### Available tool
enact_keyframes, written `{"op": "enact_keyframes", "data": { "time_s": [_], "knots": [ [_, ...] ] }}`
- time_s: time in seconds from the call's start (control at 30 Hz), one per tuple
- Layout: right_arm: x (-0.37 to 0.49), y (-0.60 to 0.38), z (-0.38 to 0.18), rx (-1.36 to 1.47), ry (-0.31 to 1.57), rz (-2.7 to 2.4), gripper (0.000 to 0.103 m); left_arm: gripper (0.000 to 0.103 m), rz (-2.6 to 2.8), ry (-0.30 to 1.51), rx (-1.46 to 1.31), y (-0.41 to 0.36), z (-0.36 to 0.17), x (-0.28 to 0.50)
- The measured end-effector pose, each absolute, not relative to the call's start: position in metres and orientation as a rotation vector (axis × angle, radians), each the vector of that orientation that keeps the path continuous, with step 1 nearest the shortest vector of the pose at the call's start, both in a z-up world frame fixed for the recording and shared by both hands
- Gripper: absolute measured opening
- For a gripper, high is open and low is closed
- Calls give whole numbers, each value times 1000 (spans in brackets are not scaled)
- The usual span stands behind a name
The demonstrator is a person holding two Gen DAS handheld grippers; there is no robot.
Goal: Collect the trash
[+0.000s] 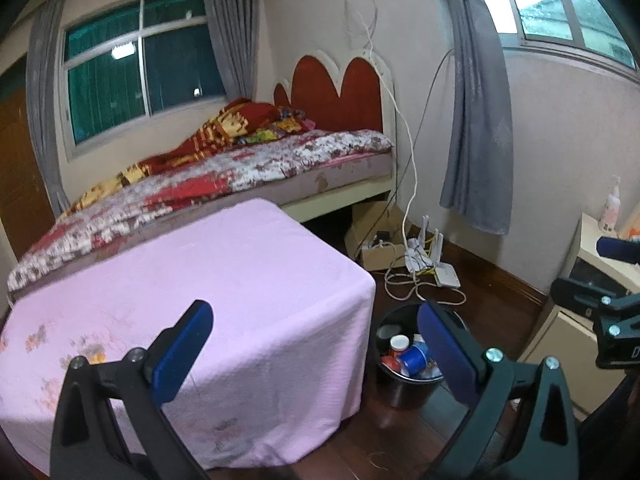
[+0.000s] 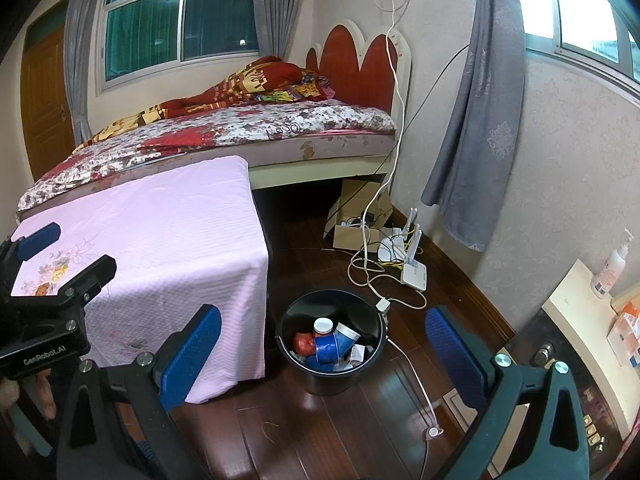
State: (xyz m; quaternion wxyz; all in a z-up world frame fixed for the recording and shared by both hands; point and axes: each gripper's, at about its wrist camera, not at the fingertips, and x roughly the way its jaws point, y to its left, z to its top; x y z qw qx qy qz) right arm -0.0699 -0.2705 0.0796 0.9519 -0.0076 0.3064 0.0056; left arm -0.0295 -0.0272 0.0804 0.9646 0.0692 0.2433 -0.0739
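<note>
both grippers, left (image 1: 316, 344) and right (image 2: 324, 350), are hanging with jaws wide apart, gripping nothing. the trash is lying inside the bin (image 2: 286, 320) on the floor beside the pink worktop (image 2: 168, 216), so collecting is looking done.

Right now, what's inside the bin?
The bin holds a blue cup, a white-lidded jar, a red crumpled piece and some paper scraps. Anything beneath that pile, and the bin's bottom, is covered.
</note>
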Motion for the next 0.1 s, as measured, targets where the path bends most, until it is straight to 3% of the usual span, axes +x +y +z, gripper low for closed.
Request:
{"op": "enact_keyframes", "data": {
  "time_s": [0.1],
  "knots": [
    [-70,-271,79,-19,626,12,103,103,-138,514,134,-23,79,-23]
  ]
}}
